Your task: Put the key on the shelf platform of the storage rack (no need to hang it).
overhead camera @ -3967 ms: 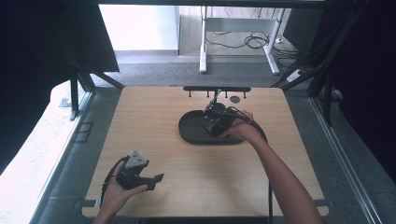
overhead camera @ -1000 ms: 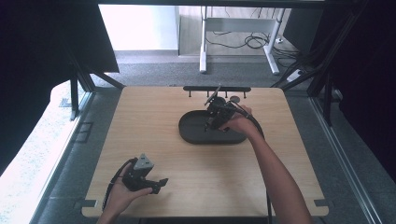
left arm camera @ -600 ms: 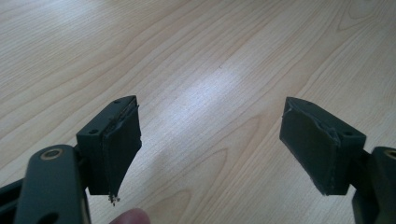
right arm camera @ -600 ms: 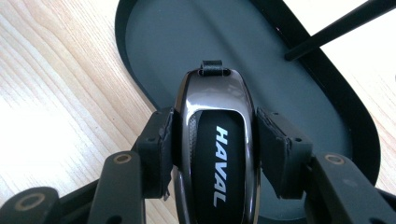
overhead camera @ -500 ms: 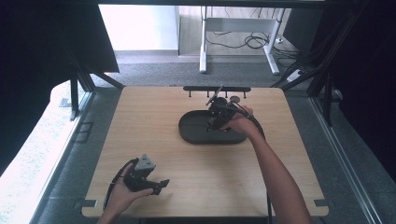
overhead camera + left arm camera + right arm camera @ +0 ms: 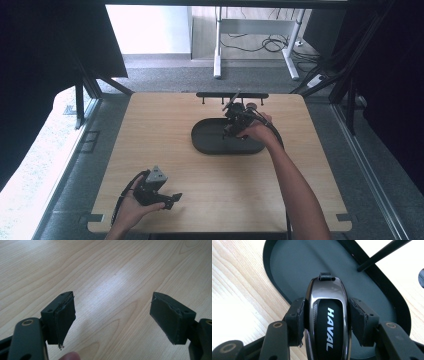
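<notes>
Black HAVAL car key (image 6: 328,325), chrome-edged, above dark oval tray (image 6: 287,267)

1. Daylight from the far end floods the floor (image 6: 150,25) white, while both sides stay black.
2. A soft glare streak crosses the table (image 6: 117,287).
3. The key fob (image 6: 327,322) carries sharp white reflections; nearby wood is overexposed.

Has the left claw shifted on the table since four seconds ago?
Yes. The left claw has slid a little toward the table's near edge; the tray lies where it did.
</notes>
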The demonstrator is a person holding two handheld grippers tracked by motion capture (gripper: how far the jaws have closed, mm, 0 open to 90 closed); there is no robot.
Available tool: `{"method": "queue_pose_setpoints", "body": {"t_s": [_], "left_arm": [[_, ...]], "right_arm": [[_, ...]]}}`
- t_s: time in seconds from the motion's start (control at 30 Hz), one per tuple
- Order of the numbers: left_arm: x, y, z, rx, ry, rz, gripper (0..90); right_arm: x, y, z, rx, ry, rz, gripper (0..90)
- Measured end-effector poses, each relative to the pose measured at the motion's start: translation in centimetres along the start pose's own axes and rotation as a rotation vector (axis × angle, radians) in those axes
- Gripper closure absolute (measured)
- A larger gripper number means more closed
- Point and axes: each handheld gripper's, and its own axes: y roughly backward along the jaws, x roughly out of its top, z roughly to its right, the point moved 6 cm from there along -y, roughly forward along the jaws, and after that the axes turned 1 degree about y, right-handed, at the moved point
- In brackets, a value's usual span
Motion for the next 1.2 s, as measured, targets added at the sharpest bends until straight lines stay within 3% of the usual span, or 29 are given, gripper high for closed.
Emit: {"method": "queue_pose_setpoints", "body": {"t_s": [0.57, 1.2], "left_arm": [[0.0, 0.0, 0.0, -0.002, 0.000, -0.004, 20.6], [0.0, -0.1, 0.1, -0.001, 0.001, -0.004, 20.6]], "right_arm": [[-0.1, -1.5, 0.9, -0.003, -0.035, -0.011, 49.1], [-1.8, -3.9, 1.3, -0.039, 0.002, -0.062, 49.0]]}}
